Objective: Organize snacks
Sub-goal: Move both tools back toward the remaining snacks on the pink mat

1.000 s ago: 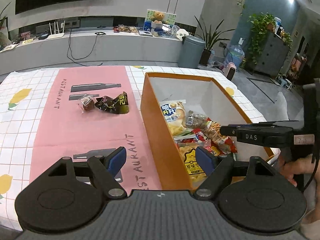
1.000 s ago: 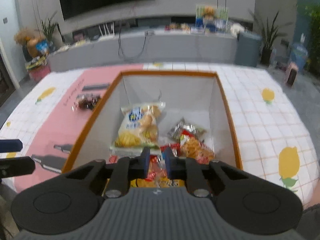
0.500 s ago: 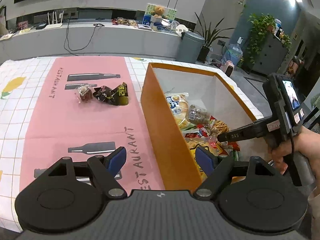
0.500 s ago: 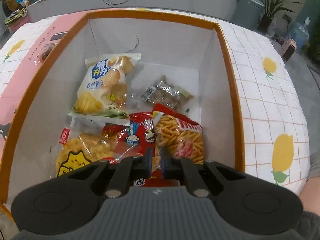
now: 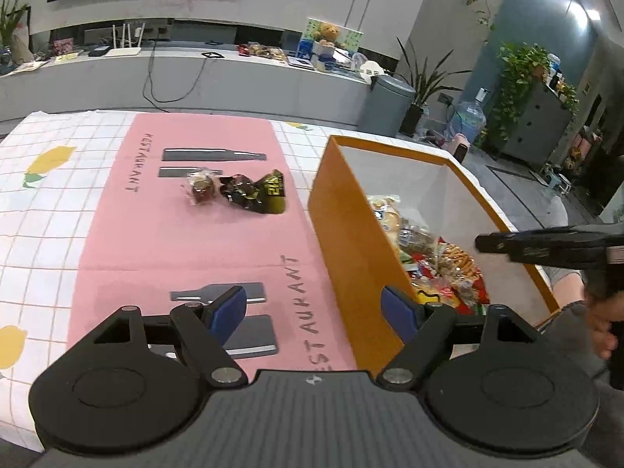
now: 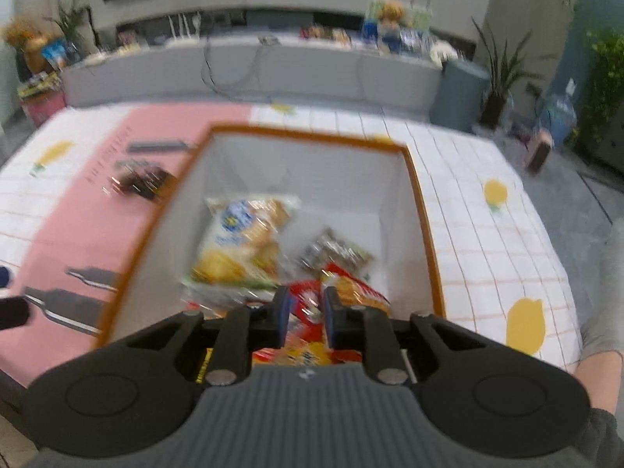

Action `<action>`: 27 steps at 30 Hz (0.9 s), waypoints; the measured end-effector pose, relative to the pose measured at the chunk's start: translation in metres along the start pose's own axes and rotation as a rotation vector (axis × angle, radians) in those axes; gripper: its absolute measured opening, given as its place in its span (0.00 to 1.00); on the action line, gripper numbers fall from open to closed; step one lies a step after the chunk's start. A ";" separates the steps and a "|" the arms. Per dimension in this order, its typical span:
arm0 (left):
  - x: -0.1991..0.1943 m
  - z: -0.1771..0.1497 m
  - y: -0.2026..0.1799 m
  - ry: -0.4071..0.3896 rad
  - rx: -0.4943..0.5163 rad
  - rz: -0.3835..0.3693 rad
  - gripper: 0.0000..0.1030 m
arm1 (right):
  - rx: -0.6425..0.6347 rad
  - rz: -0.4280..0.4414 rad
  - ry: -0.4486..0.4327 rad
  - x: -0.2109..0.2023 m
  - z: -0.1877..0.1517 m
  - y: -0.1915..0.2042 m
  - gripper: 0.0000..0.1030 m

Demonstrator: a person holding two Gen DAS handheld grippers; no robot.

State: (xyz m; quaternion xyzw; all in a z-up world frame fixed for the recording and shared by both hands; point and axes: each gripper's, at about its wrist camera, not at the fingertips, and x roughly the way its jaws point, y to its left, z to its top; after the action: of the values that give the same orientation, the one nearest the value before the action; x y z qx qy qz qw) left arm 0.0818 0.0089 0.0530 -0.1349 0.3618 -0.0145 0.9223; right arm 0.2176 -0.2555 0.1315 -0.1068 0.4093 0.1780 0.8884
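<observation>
An orange box with white inner walls stands on the table and holds several snack bags. It also shows in the right wrist view, blurred, with a blue and yellow chip bag inside. Two loose snacks lie on the pink mat: a clear-wrapped red one and a black packet. My left gripper is open and empty over the mat, at the box's near left corner. My right gripper hovers above the box's near end, jaws a little apart, nothing between them.
A pink "RESTAURANT" mat lies on a white checked tablecloth with lemon prints. A grey counter with clutter runs behind the table. A grey bin and plants stand at the back right.
My right gripper has lifted and tilted up out of the box, and its jaws have parted slightly. My left gripper has shifted a little; the loose snacks lie as before.
</observation>
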 end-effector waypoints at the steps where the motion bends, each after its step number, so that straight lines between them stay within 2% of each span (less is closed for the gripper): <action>1: -0.001 -0.001 0.003 -0.003 -0.003 0.002 0.89 | -0.006 0.015 -0.025 -0.009 0.001 0.005 0.16; 6: -0.003 -0.004 0.015 0.001 -0.015 0.015 0.89 | -0.045 0.079 -0.114 -0.042 0.008 0.042 0.24; 8: -0.003 -0.005 0.022 0.005 -0.021 0.023 0.89 | -0.069 0.099 -0.137 -0.051 0.011 0.059 0.35; 12: -0.006 -0.005 0.037 0.008 -0.039 0.032 0.89 | -0.127 0.135 -0.167 -0.060 0.013 0.096 0.43; 19: -0.007 -0.004 0.065 0.022 -0.057 0.098 0.89 | -0.207 0.170 -0.149 -0.034 0.011 0.165 0.60; 23: -0.003 -0.004 0.078 0.028 -0.013 0.148 0.89 | -0.202 0.171 -0.134 -0.016 0.015 0.186 0.62; 27: 0.008 -0.001 0.097 0.048 -0.038 0.178 0.89 | -0.183 0.149 -0.146 0.000 0.021 0.194 0.67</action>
State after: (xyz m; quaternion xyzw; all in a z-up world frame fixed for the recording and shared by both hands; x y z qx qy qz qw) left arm 0.0800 0.1015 0.0220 -0.1192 0.3945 0.0712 0.9084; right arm 0.1537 -0.0716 0.1362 -0.1433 0.3324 0.2876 0.8867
